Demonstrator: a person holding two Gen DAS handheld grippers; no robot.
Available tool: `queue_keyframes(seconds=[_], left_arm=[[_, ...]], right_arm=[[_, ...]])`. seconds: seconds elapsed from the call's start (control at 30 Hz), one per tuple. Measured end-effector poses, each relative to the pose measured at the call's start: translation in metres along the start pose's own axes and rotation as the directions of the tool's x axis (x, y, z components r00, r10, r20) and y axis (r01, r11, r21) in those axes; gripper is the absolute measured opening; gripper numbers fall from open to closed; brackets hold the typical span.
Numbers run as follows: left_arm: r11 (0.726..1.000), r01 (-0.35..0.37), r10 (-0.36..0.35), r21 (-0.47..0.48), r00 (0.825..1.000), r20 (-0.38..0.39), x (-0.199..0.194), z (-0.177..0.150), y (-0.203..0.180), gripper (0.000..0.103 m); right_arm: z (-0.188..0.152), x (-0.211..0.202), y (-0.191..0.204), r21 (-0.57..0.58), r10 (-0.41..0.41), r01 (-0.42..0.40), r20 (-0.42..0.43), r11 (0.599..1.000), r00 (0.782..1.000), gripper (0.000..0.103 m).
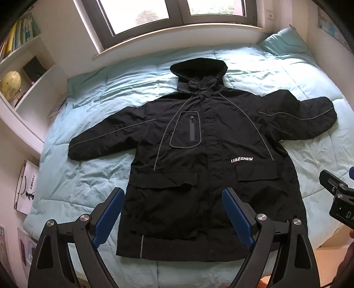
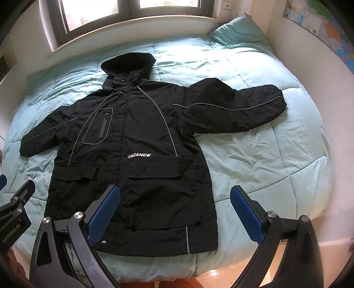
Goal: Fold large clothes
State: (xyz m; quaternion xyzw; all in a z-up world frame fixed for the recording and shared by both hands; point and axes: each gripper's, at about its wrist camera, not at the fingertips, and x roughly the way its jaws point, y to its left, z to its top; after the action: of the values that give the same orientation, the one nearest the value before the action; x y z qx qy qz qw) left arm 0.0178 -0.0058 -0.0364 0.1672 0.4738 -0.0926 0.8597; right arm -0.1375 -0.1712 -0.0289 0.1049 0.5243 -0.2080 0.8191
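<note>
Left wrist view: a black hooded jacket (image 1: 203, 159) is laid flat, front up, sleeves spread, on the bed's pale quilt (image 1: 88, 177), ready for folding. Left gripper (image 1: 172, 212) and right gripper (image 2: 174, 210) are held above its hem, jaws apart, nothing gripped

Soft window (image 1: 141, 15) daylight, fisheye-bent edges

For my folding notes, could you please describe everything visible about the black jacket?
The black jacket is a hooded coat of crinkly woven fabric with grey piping, a zipped chest pocket, two flap pockets and white lettering. It lies front-up, closed and unfolded on the pale blue quilt, hood toward the window, both sleeves spread outward. Neither claw touches it.
</note>
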Motion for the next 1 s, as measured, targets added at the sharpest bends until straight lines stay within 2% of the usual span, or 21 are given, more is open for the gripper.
queue_keyframes(seconds=[0.4, 0.6, 0.83, 1.0], left_arm=[[0.999, 0.053, -0.053, 0.008, 0.998, -0.021, 0.016, 0.011, 0.039, 0.090], [0.996, 0.088, -0.088, 0.007, 0.996, -0.030, 0.032, 0.020, 0.056, 0.090], [0.995, 0.104, -0.104, 0.007, 0.994, -0.019, 0.034, 0.027, 0.054, 0.090], [0.997, 0.074, -0.074, -0.013, 0.997, 0.008, 0.027, 0.041, 0.040, 0.090]], right_arm=[[0.007, -0.009, 0.040, 0.020, 0.013, -0.013, 0.007, 1.000, 1.000, 0.100], [0.011, -0.010, 0.056, 0.048, -0.020, 0.020, -0.008, 0.999, 1.000, 0.100], [0.024, -0.010, 0.050, 0.063, -0.051, 0.051, -0.001, 0.997, 0.999, 0.100], [0.043, -0.005, 0.034, 0.054, -0.037, 0.035, 0.031, 0.998, 0.999, 0.100]])
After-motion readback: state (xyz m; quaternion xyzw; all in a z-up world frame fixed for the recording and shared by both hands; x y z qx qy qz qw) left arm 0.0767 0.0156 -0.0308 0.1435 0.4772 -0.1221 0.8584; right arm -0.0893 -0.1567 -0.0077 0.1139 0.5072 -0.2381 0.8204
